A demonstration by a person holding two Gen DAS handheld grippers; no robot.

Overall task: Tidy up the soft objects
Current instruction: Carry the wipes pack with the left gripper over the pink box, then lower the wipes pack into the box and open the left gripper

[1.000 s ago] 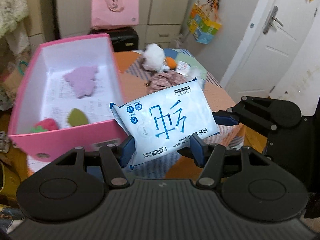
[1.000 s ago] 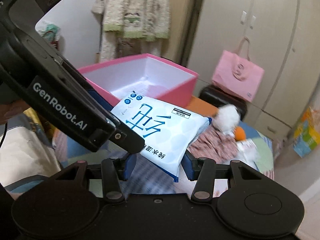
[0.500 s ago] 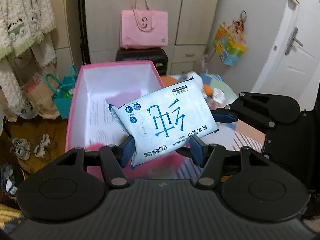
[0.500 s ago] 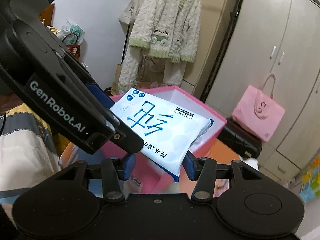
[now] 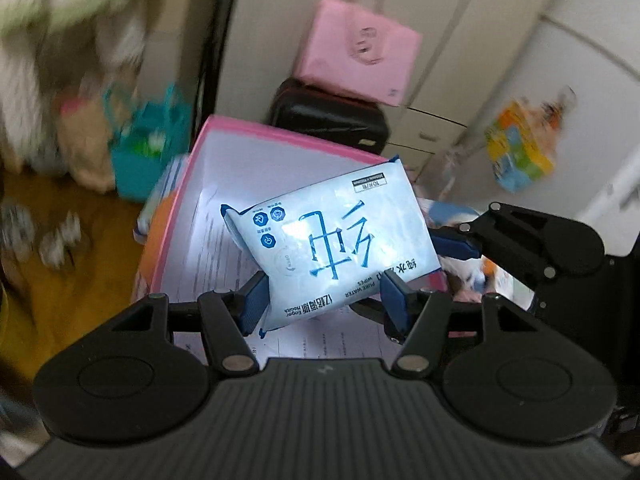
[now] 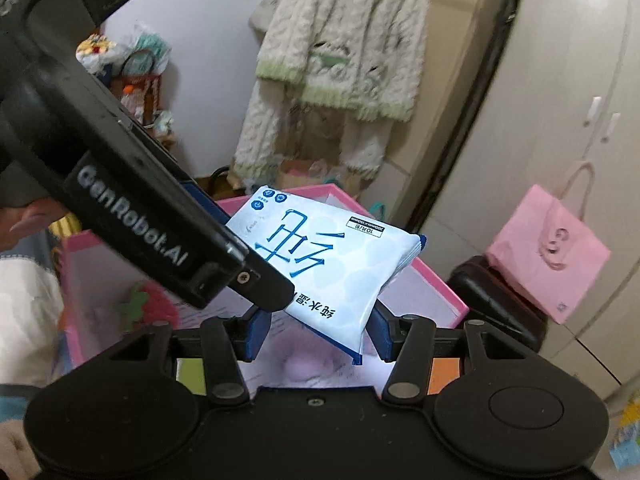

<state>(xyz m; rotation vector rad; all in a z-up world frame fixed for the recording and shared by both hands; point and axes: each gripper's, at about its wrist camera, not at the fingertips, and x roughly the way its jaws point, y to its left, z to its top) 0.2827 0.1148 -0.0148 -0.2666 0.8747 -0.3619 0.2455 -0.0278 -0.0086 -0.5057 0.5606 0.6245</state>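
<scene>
A pale blue wet-wipes pack [image 5: 332,240] with blue lettering hangs in the air above the open pink box [image 5: 280,136]. My left gripper [image 5: 323,304] is shut on the pack's near edge. In the right wrist view the same wipes pack [image 6: 320,256] sits between the blue pads of my right gripper [image 6: 320,332], which is shut on its other end. The left gripper's black housing [image 6: 140,220] crosses that view from the left. Inside the pink box [image 6: 424,276] lie a red strawberry toy [image 6: 148,304] and a purple soft piece [image 6: 304,364] on printed paper.
A pink tote bag [image 5: 360,48] stands on a black case [image 5: 328,120] behind the box. A fluffy white jacket [image 6: 340,60] hangs by the wardrobe. Bags and shoes crowd the floor at the left. Soft items lie on the table at the right [image 5: 472,272].
Both grippers carried the wipes pack leftward from over the table to above the pink box. The box now lies directly beneath the pack. Both grips are unchanged.
</scene>
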